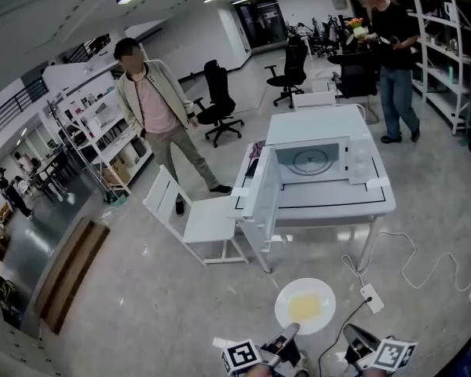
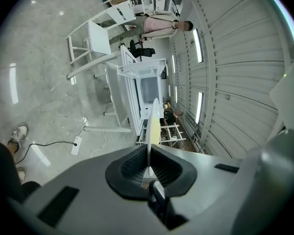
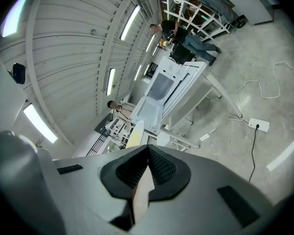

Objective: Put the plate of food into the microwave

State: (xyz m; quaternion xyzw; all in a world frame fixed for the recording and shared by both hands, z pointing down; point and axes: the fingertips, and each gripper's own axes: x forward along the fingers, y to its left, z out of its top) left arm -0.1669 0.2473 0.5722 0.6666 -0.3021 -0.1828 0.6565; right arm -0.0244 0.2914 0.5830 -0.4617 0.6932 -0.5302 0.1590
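Note:
A white plate [image 1: 304,305] with yellow food hangs low over the floor, in front of the white table [image 1: 330,203]. On that table stands the white microwave [image 1: 314,162], its door [image 1: 265,185] swung open to the left. My left gripper [image 1: 289,333] is shut on the plate's near left rim. My right gripper [image 1: 350,333] is at the near right rim. The left gripper view has the plate [image 2: 154,121] edge-on, running into my shut left gripper [image 2: 149,168]. In the right gripper view the plate [image 3: 134,131] shows edge-on above my shut right gripper [image 3: 146,173].
A white chair [image 1: 196,218] stands left of the table. A power strip [image 1: 371,297] and cables lie on the floor to the right. One person [image 1: 153,104] stands behind the chair, another [image 1: 392,53] by the far shelves [image 1: 447,45]. Office chairs [image 1: 220,104] stand further back.

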